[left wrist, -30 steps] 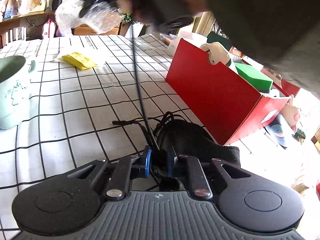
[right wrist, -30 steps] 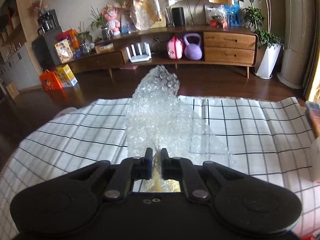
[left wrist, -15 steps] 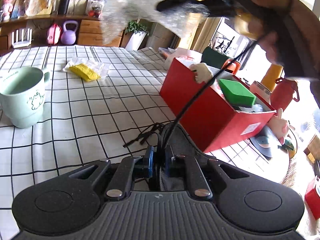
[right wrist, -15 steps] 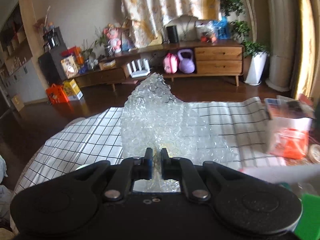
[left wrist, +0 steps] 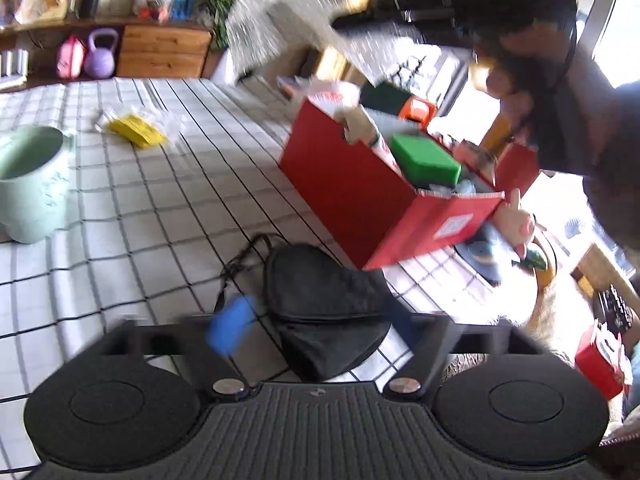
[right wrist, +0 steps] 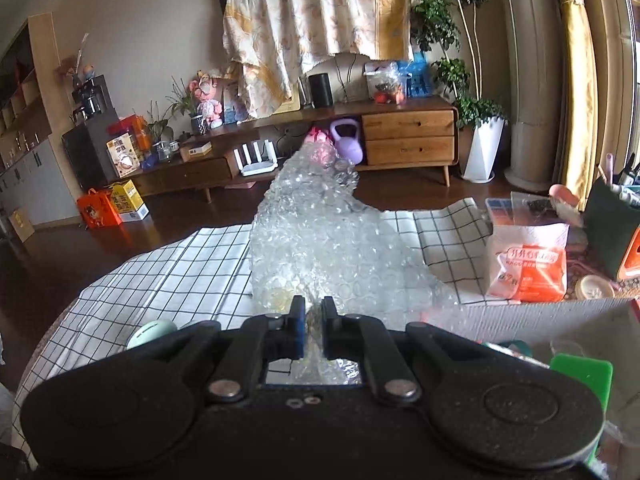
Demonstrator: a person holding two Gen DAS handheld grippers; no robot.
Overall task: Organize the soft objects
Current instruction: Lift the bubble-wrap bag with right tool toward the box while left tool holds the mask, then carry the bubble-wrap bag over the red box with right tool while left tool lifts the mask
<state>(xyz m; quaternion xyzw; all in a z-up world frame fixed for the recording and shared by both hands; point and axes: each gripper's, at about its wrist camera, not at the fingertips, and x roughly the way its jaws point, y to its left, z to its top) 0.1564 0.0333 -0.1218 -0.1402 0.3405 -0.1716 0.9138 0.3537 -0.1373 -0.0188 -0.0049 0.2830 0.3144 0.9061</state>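
Note:
A black soft pouch (left wrist: 328, 304) with a thin cord lies on the checked tablecloth just ahead of my left gripper (left wrist: 316, 320). Its jaws are opening, blurred by motion, with the pouch lying loose between them and no pad pressing on it. My right gripper (right wrist: 311, 328) is shut on a sheet of bubble wrap (right wrist: 316, 240) and holds it in the air; the sheet also shows as bubble wrap (left wrist: 280, 12) above the red box (left wrist: 360, 196). The box holds a green sponge (left wrist: 424, 158) and a plush toy. In the right wrist view the green sponge (right wrist: 580, 372) sits low at right.
A pale green mug (left wrist: 28, 184) stands at the left of the table, and a yellow packet (left wrist: 138, 132) in clear wrap lies behind it. An orange-and-white bag (right wrist: 528, 264) and a dark green holder (right wrist: 612, 232) crowd the table's right end. A person's arm (left wrist: 580, 112) hangs over the box.
My left jaws went from shut on the pouch's cord to wide apart, and the gripper drew back and rose. My right gripper carried the bubble wrap rightward toward the red box.

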